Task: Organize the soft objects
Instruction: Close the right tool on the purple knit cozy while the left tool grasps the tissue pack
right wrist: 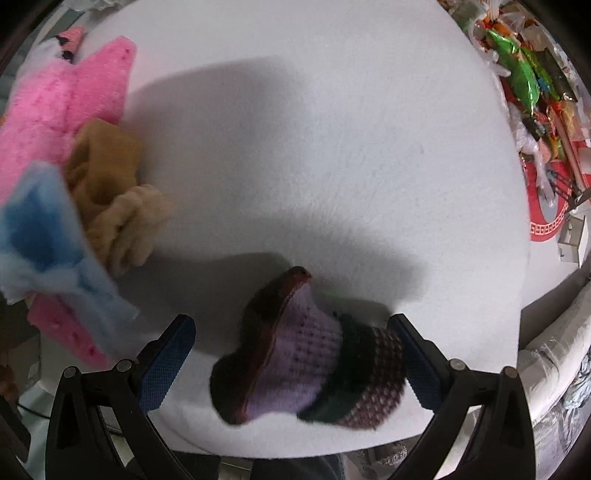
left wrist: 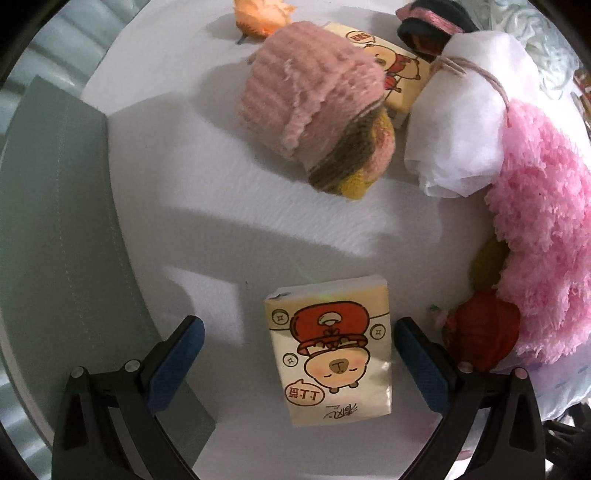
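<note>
In the left wrist view, the left gripper is spread wide with nothing in its grasp; its 2 blue-padded fingers flank a tissue pack printed with a red-hatted cartoon, which lies flat on the white table, clear of both pads. At 3 o'clock from the pack sit a small red ball and, behind it, a yellow one, both tucked against a fluffy pink plush. Farther out, toward 12 o'clock, a rolled pink knit piece with brown and yellow stripes leans on a second tissue pack, next to a white bundle tied with string. An orange soft item lies at the far edge.

In the right wrist view, the right gripper is also released, its fingers apart around a purple and dark knit sock on the table; the right pad is just beside the sock's cuff, though contact cannot be told. At 10 o'clock lie a blue cloth, tan socks and a pink plush piece.
</note>
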`<action>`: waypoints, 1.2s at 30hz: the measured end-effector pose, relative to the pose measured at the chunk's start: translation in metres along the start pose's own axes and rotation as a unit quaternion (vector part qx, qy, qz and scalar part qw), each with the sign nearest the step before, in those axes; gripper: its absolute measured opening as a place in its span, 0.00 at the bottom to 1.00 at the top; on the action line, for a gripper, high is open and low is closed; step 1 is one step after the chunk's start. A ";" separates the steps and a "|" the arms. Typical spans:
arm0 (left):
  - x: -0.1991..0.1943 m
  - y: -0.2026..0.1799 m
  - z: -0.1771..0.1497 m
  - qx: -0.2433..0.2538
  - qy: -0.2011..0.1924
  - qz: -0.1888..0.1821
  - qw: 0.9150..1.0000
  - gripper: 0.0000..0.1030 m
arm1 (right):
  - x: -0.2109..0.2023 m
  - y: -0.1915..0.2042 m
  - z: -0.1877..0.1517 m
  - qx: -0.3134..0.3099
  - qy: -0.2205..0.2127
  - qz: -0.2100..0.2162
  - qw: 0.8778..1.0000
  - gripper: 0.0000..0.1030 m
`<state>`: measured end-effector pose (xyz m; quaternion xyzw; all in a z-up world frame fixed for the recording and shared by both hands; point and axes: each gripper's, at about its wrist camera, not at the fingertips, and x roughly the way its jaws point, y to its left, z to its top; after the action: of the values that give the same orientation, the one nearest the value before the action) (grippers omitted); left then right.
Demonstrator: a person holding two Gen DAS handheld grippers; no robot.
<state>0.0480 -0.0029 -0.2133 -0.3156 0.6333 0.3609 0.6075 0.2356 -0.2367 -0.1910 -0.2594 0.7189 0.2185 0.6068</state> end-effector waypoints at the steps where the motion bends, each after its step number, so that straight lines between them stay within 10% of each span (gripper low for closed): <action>1: 0.002 0.004 -0.001 -0.007 0.003 -0.009 1.000 1.00 | 0.000 0.002 0.000 -0.005 -0.005 -0.008 1.000 1.00; 21: 0.003 0.017 -0.002 -0.048 0.050 -0.025 0.997 0.99 | -0.007 0.009 -0.011 -0.014 -0.024 -0.019 0.999 0.91; 32: -0.005 0.003 -0.015 -0.005 0.044 -0.032 0.998 0.53 | -0.022 0.010 -0.011 -0.034 -0.027 -0.028 0.999 0.64; 36: -0.009 -0.001 -0.020 0.014 0.040 -0.020 0.999 0.53 | -0.030 0.013 -0.015 -0.040 -0.031 -0.032 0.998 0.63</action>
<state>0.0388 -0.0204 -0.2049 -0.3345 0.6556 0.3266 0.5929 0.2199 -0.2333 -0.1592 -0.2999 0.6814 0.2355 0.6248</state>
